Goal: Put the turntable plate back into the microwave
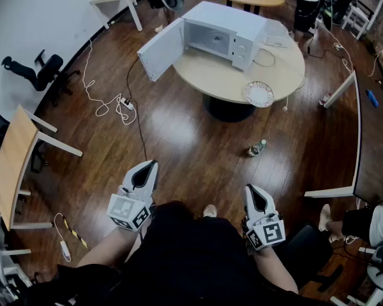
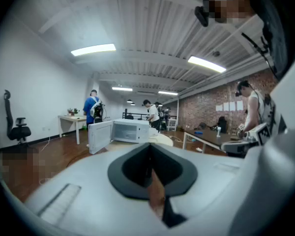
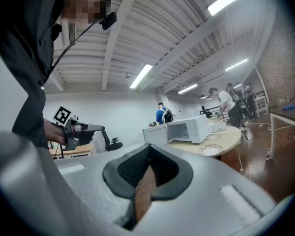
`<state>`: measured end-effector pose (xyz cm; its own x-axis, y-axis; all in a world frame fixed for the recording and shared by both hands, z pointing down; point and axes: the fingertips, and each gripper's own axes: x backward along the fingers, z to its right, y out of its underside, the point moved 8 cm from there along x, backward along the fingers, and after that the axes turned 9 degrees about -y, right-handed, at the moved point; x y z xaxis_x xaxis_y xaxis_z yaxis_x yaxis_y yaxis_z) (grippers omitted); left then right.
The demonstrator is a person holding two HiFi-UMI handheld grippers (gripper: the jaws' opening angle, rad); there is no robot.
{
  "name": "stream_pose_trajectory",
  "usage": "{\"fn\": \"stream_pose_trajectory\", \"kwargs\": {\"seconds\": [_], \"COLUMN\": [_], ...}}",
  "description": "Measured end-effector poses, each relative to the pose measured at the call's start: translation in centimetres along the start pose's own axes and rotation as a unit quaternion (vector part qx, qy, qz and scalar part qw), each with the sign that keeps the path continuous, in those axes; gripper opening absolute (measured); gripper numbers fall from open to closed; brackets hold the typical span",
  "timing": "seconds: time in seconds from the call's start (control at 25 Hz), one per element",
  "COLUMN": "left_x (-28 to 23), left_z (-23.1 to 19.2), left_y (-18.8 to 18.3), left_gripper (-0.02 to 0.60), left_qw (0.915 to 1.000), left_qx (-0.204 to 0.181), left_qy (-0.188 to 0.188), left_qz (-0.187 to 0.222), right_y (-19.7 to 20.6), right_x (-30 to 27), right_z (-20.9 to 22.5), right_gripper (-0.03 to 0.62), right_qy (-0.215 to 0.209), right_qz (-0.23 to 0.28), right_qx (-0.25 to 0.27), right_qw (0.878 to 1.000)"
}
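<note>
Head view, with both gripper views. The microwave (image 1: 220,37) stands at the far edge of the round table (image 1: 223,85). Its door (image 1: 161,50) is swung fully open to the left. The open cavity shows pale walls and a faint round shape on its floor, too small to identify. The turntable plate (image 1: 259,94) lies flat at the table's near right edge, well apart from the microwave and with nothing on it. A clear, crumpled item (image 1: 277,34) sits at the far right edge behind the microwave; what it is cannot be made out. A bottle (image 1: 256,148) lies on the wooden floor near the table's base, which the tabletop partly covers.

The left gripper (image 1: 147,166) and the right gripper (image 1: 252,191) are both far from the table. Each has its jaws closed together on nothing. The person's dark clothing fills the lower middle of the head view. In each gripper view the gripper's own pale body blocks the lower half.
</note>
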<state>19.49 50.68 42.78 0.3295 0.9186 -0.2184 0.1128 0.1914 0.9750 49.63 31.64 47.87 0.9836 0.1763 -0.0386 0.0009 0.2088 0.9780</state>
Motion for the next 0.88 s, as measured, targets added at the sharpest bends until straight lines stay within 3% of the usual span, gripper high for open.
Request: {"fn": "stream_pose_trajectory", "kwargs": {"seconds": [0.12, 0.28, 0.56, 0.88], "left_x": [-0.2, -1.6, -5.7, -10.9], "left_z": [0.0, 0.6, 1.2, -1.9], "left_y": [-0.2, -1.7, -5.1, -5.4], "left_gripper": [0.005, 0.005, 0.005, 0.005], "left_qw": [0.9998, 0.9993, 0.9949, 0.9957], "left_qx": [0.0, -0.012, -0.042, -0.042], "left_qy": [-0.016, -0.008, 0.024, 0.034], "left_qz": [0.006, 0.035, 0.088, 0.076], "right_y": [0.1, 0.2, -0.2, -1.0], "right_x": [-1.2, -1.8, -2.4, -2.6], "right_z": [0.0, 0.4, 3.2, 5.2], "right_gripper": [0.0, 0.0, 0.0, 0.0], "right_qy": [-0.02, -0.031, 0.014, 0.074], "right_qz": [0.001, -0.005, -0.005, -0.008], "right_qx": [0.007, 0.028, 0.031, 0.026], "right_qw": [1.0, 0.999, 0.999, 0.997]}}
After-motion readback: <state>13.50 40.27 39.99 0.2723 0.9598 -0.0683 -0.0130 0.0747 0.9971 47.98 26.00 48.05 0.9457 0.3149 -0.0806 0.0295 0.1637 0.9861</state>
